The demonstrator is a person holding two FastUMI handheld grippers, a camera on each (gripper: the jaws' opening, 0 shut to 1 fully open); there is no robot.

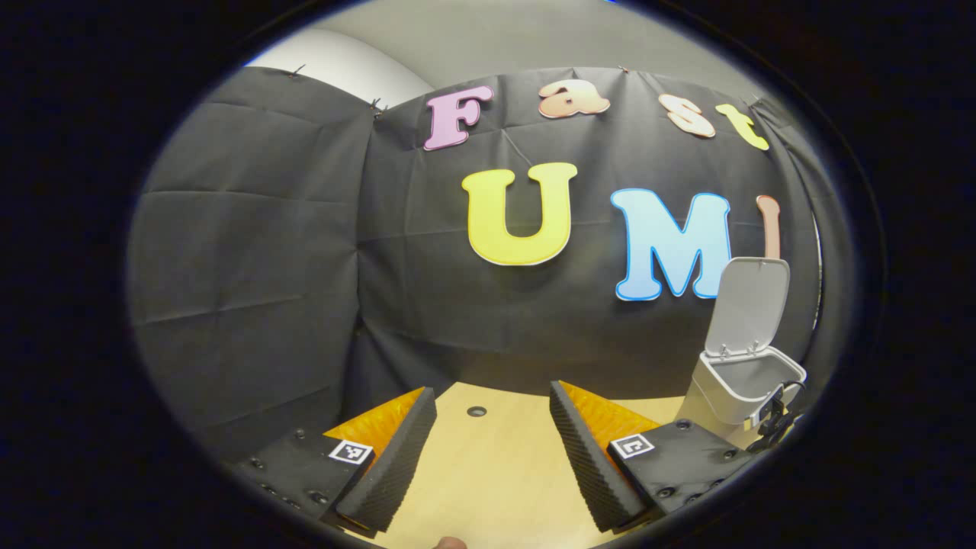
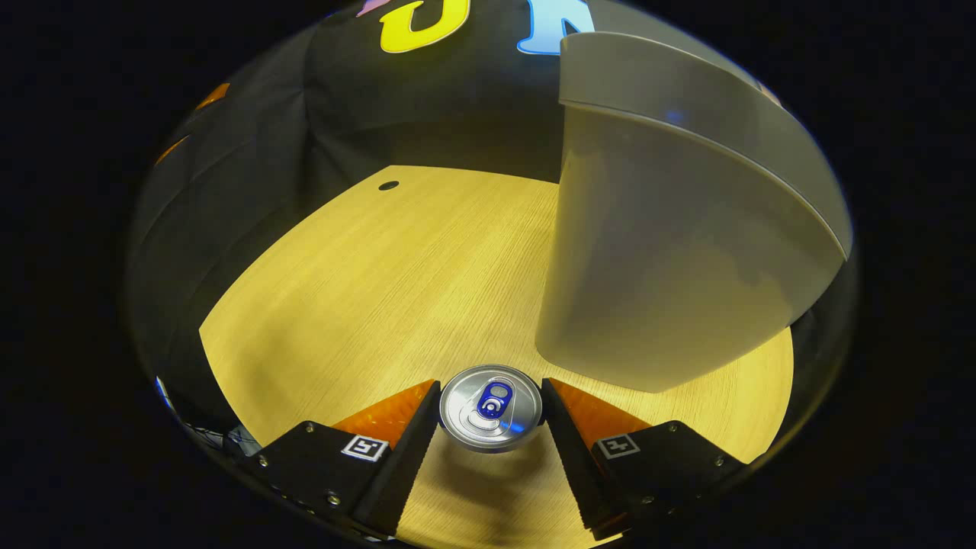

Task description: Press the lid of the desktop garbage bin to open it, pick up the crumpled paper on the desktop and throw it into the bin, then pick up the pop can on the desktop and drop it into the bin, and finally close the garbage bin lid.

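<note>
One bin (image 2: 671,252) stands on the desk (image 2: 366,290), and its single lid (image 1: 749,305) is raised upright behind the open mouth, as the left gripper view shows. One can (image 2: 491,408) is in sight: the right gripper view looks down on its top, where its one pull tab lies flat. The can sits just beside the bin, on the side away from the bin's lid. It is between the two fingers (image 2: 408,450) of the right gripper (image 2: 492,435), and both of them meet its rim, one on each side, so this gripper is clamped on the can. A shadow lies on the desk under the can; whether the can rests on the desk or is lifted off it cannot be told.

The left gripper (image 1: 492,450) is well apart from the bin, off to the bin's side. Its two fingers (image 1: 393,465) are spread wide with nothing between them but bare desk. One small dark hole (image 1: 476,411) marks the desk between this gripper and the booth wall, away from the bin. In the left gripper view, some dark gear with a cable shows just beside the bin's base; it is too small to tell what it is.
</note>
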